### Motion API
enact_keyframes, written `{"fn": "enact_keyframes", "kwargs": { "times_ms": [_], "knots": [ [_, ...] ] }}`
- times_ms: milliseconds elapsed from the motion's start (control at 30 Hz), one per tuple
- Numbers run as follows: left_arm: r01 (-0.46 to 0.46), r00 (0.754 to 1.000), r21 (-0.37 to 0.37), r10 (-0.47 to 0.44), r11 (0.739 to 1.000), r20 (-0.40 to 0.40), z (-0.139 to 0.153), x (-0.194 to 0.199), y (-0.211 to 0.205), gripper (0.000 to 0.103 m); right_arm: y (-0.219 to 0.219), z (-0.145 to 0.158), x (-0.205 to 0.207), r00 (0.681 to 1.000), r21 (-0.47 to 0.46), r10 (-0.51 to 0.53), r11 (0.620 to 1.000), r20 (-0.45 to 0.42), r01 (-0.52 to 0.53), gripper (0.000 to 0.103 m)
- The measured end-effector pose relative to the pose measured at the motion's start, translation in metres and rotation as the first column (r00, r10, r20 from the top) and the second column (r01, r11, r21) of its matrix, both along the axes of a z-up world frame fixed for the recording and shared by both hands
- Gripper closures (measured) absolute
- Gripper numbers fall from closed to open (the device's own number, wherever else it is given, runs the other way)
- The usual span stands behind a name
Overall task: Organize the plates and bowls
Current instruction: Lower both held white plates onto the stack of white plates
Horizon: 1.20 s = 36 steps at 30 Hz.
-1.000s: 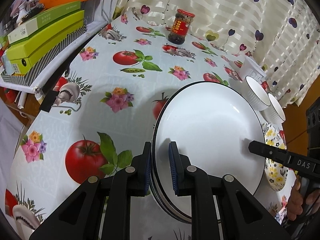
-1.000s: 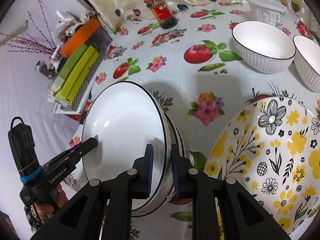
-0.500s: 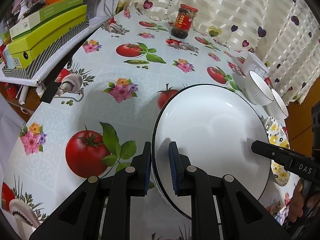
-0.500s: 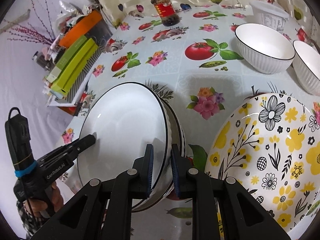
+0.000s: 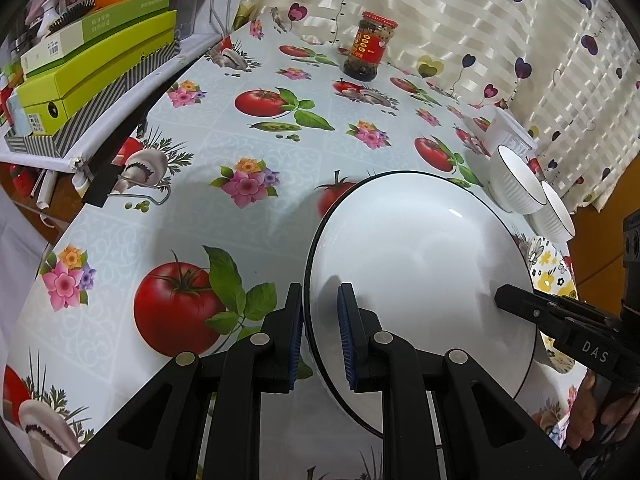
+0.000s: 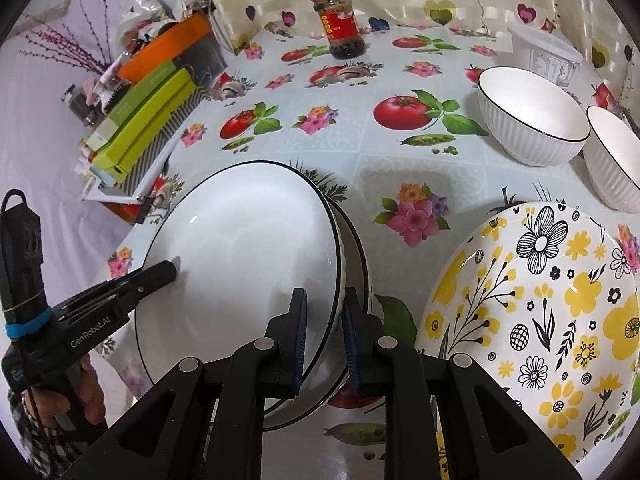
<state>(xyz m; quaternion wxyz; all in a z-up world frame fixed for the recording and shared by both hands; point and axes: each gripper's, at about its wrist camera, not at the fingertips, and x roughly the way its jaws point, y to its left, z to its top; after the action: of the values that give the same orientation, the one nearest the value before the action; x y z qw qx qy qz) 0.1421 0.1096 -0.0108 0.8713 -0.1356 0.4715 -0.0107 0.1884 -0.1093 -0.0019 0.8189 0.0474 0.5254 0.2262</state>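
a: what has the left gripper (image 5: 319,334) got?
b: its pads are nearly together, pinching the rim of the white plate (image 5: 420,276) on that side.
a: and the right gripper (image 6: 324,338)?
b: same thing on the opposite rim, jaws narrow and clamped on the edge. both hold the one plate (image 6: 240,256) between them.
a: where is the plate?
b: tilted, above the tablecloth (image 5: 200,208). in the right view a second white dish (image 6: 358,264) sits just behind and under it; i can't tell if they touch.
a: the rest of the crockery?
b: a yellow flowered plate (image 6: 532,320) lies just beside, to the right. two ribbed white bowls (image 6: 532,128) stand side by side further back, near a plastic tub (image 6: 548,58).
a: anything else?
b: a jar (image 6: 340,24) with a red lid by the curtain (image 5: 460,20), and green boxes (image 5: 92,64) off the table's left edge.
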Motion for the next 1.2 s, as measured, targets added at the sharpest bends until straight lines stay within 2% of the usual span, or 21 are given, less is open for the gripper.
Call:
{"fn": "enact_keyframes", "kwargs": {
  "times_ms": [300,867,1200],
  "knots": [
    [0.003,1.0,0.002,-0.003,1.0,0.003,-0.0005,-0.0004,0.0001,0.085,-0.0022,0.0003,-0.0002,0.999,0.024,-0.023,0.999,-0.023,0.023,0.084],
    [0.007,1.0,0.009,-0.007,1.0,0.005,-0.0002,-0.0026,-0.0023,0.085,0.0071,0.0038,-0.0005,0.998,-0.058,-0.018,0.998,-0.053,0.015,0.084],
    [0.01,1.0,0.005,-0.01,1.0,0.01,0.0,-0.0037,-0.0024,0.085,0.0008,0.0038,-0.0008,0.995,-0.018,-0.018,1.0,-0.094,0.017,0.084]
  ]
}}
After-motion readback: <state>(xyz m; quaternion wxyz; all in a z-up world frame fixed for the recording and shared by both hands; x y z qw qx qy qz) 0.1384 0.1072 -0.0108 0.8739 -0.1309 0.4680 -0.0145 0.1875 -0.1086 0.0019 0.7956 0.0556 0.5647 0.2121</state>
